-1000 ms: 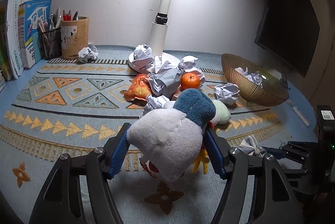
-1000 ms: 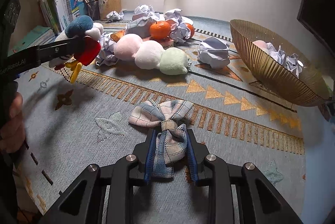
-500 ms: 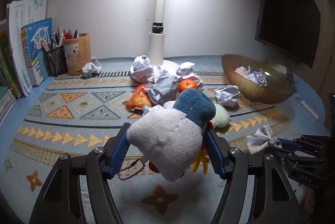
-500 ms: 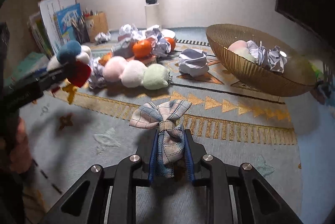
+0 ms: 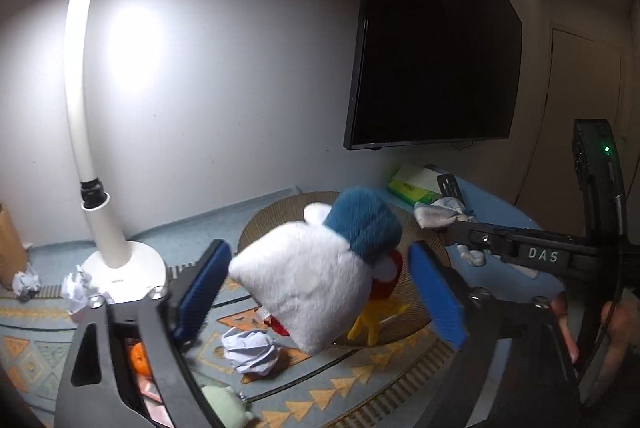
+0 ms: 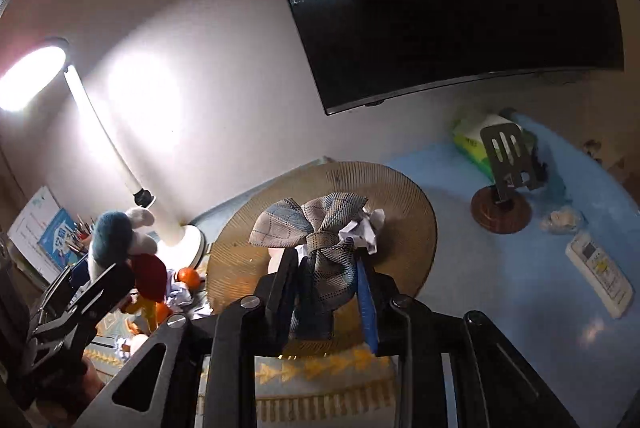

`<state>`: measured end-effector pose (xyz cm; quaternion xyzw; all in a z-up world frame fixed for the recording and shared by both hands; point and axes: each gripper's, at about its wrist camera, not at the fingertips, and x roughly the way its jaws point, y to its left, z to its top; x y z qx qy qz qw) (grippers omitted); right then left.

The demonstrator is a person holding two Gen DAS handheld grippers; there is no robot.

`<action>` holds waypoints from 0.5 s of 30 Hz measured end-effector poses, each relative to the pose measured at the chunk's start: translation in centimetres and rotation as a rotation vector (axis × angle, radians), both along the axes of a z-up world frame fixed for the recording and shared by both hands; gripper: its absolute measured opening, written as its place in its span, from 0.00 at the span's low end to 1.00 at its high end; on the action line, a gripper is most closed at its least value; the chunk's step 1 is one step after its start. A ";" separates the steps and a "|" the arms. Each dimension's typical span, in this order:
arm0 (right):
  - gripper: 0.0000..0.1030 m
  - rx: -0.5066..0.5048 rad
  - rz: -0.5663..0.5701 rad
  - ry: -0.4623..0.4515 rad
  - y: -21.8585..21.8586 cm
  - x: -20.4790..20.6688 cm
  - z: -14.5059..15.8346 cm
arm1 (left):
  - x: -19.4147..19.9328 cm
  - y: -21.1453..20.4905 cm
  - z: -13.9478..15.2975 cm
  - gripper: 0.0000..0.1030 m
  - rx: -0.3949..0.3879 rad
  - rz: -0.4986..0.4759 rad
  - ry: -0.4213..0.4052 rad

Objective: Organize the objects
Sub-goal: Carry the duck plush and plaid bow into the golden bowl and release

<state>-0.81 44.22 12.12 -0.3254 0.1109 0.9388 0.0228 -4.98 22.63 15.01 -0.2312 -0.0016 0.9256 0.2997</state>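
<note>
A white plush toy [image 5: 304, 276] with a blue cap and yellow feet hangs between my left gripper's [image 5: 318, 294] blue pads [image 5: 200, 292]. The jaws are opening and stand wide, with gaps on both sides of the toy. Behind it lies the gold wire basket [image 5: 272, 224]. In the right wrist view a plaid bow [image 6: 320, 224] sits between my right gripper's [image 6: 326, 292] fingers above the basket [image 6: 404, 211]. These jaws are opening too, and the bow's tail lies loose between the pads. The toy [image 6: 116, 240] shows at the left there.
A white lamp [image 5: 86, 107] stands at the back left and a dark screen [image 5: 432, 47] hangs on the wall. Crumpled paper [image 5: 250, 350] and an orange [image 6: 188, 278] lie on the patterned mat. A phone stand [image 6: 504, 183], a remote [image 6: 600, 268] and a green box [image 6: 472, 143] sit right of the basket.
Both grippers rose and swung right, from over the mat to over the basket. Both pairs of jaws spread apart, so the toy and the bow are no longer squeezed.
</note>
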 end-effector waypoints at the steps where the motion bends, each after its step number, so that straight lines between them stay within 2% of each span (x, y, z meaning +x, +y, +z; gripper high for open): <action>1: 0.61 0.062 -0.028 -0.045 -0.1 -0.9 -0.6 | -0.8 0.0 -0.5 0.99 0.023 0.009 -0.029; 2: 0.63 0.103 -0.065 -0.062 0.1 -1.0 -0.9 | -1.6 -0.1 -1.0 0.99 0.029 0.012 -0.068; 3: 0.63 0.099 -0.077 -0.055 0.5 -0.4 -1.2 | -1.9 -0.5 -1.4 0.99 0.038 0.010 -0.097; 7: 0.66 -0.085 0.065 -0.007 0.1 3.3 -2.6 | 0.7 -4.2 -2.4 0.99 0.032 0.061 -0.067; 9: 0.72 -0.105 0.135 0.000 -2.0 5.1 -3.4 | 3.2 -7.0 -2.5 0.99 0.044 0.099 -0.043; 11: 0.81 -0.125 0.224 0.024 -4.7 6.7 -4.2 | 5.9 -10.7 -2.8 0.99 0.068 0.178 -0.003; 12: 0.87 -0.135 0.280 0.038 -6.3 7.5 -4.5 | 7.0 -12.6 -3.1 0.99 0.076 0.219 0.002; 13: 0.90 -0.134 0.331 0.042 -8.2 8.0 -4.7 | 7.8 -14.3 -3.4 0.99 0.074 0.258 -0.005; 15: 0.93 -0.101 0.403 0.020 -11.6 8.3 -5.7 | 8.5 -16.7 -4.2 0.99 -0.001 0.349 -0.044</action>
